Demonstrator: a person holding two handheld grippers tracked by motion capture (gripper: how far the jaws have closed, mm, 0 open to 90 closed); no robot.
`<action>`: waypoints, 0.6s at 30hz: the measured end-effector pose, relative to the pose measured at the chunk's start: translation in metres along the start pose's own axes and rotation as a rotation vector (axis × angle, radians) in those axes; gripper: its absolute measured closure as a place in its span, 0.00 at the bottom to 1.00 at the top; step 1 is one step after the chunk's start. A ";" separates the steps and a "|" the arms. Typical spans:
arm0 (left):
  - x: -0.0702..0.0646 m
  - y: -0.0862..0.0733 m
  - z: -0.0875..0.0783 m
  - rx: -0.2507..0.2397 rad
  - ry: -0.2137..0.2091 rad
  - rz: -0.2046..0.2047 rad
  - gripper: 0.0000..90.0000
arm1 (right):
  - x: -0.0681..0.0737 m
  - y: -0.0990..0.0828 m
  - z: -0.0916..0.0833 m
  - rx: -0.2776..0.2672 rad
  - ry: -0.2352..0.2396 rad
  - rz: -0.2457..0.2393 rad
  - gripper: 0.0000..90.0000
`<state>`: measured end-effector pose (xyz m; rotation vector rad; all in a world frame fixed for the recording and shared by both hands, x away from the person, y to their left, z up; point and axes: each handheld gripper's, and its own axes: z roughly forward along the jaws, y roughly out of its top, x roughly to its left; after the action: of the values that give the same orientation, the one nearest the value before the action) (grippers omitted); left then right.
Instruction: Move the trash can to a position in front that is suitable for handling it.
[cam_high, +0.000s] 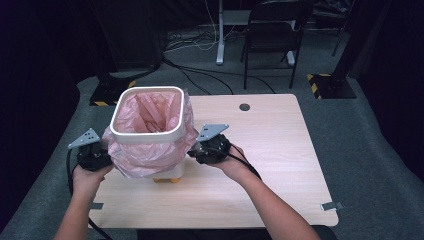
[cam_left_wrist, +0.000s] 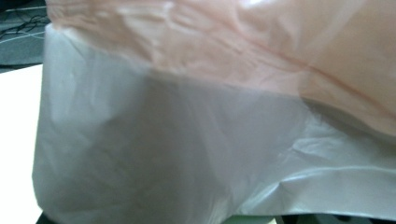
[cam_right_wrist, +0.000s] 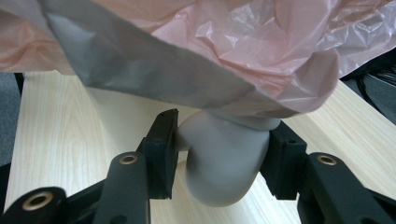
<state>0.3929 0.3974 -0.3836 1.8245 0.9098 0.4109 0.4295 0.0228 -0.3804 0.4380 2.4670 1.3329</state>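
A recording studio or lab set-up is indicated rather than a home. A light wooden table with a cable hole at 12 o'clock is placed on grey carpet, enclosed by black curtains at 9 and 3 o'clock. Loose cables are strewn over the floor at 12 o'clock, beside a white stand leg and a black folding chair. Yellow-and-black hazard tape is seen on the black stand bases at 11 and 1 o'clock.

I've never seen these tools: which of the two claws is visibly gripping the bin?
The right claw: its black jaws clamp the white handle of the bin beneath the pink bag. The left claw sits against the bag, its grip hidden.
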 end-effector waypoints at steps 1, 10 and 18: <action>0.000 0.000 0.000 0.000 0.000 0.000 0.77 | 0.000 0.000 0.000 0.000 0.000 0.000 0.57; -0.016 0.003 0.013 -0.008 -0.026 0.002 0.77 | -0.003 -0.010 -0.021 -0.006 -0.028 -0.001 0.58; -0.028 0.005 0.019 -0.022 -0.048 0.002 0.78 | -0.001 -0.014 -0.038 -0.006 -0.054 -0.025 0.58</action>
<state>0.3887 0.3639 -0.3838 1.8077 0.8676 0.3760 0.4131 -0.0135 -0.3721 0.4349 2.4164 1.3012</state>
